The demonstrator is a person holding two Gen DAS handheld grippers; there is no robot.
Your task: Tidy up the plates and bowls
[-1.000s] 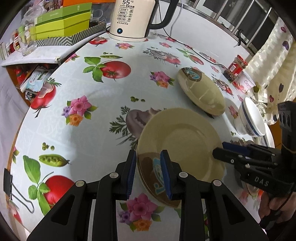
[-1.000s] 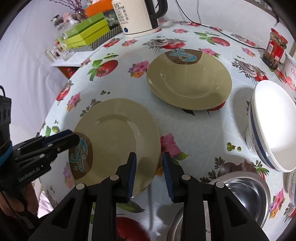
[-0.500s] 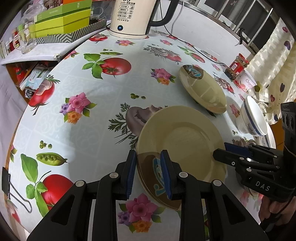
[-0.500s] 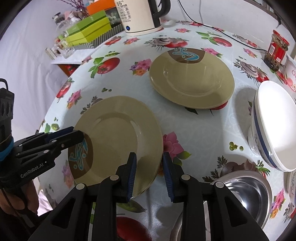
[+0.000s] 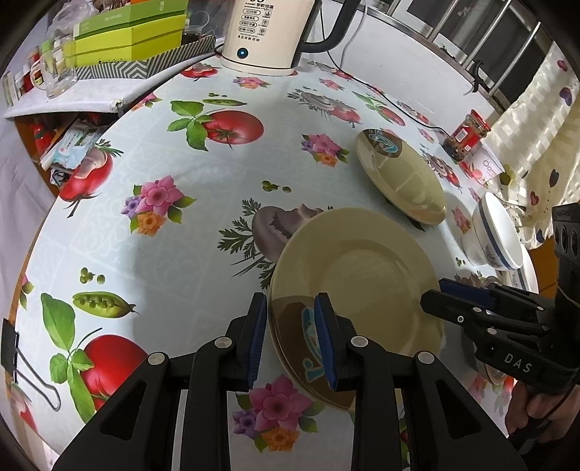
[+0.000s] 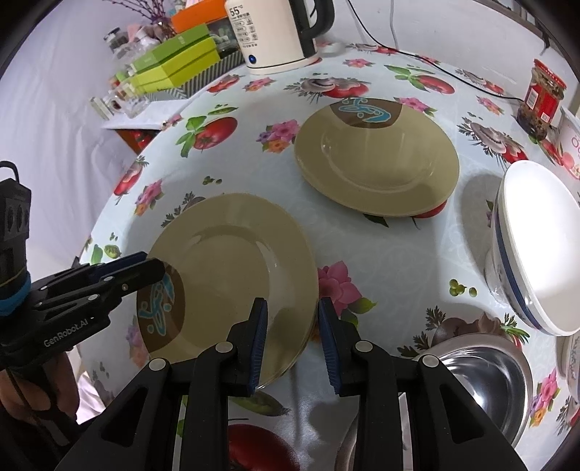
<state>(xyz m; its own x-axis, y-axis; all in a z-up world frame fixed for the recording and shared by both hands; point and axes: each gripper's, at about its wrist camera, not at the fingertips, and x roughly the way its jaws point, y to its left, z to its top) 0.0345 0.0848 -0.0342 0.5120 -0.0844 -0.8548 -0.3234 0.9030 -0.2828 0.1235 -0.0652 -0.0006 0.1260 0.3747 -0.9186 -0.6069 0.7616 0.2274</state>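
Observation:
An olive plate [image 5: 362,275] with a brown and blue patch hangs a little above the flowered table [image 5: 174,250], casting a shadow. My left gripper [image 5: 291,340] is shut on its patterned rim. My right gripper [image 6: 293,340] is shut on the opposite rim of the same plate [image 6: 232,261]. Each gripper shows in the other's view: the right gripper [image 5: 435,300] and the left gripper [image 6: 156,268]. A second olive plate [image 6: 377,163] lies flat farther back. A white bowl with a blue stripe [image 6: 536,246] stands to the right, with a steel bowl [image 6: 482,376] in front of it.
A cream electric kettle [image 5: 268,32] and its cord stand at the back edge. Green boxes [image 5: 130,36] and small glass jars sit on a side shelf at the back left. A red-lidded jar [image 6: 543,98] and a paper cup stand at the back right. A binder clip [image 5: 21,362] hangs on the left edge.

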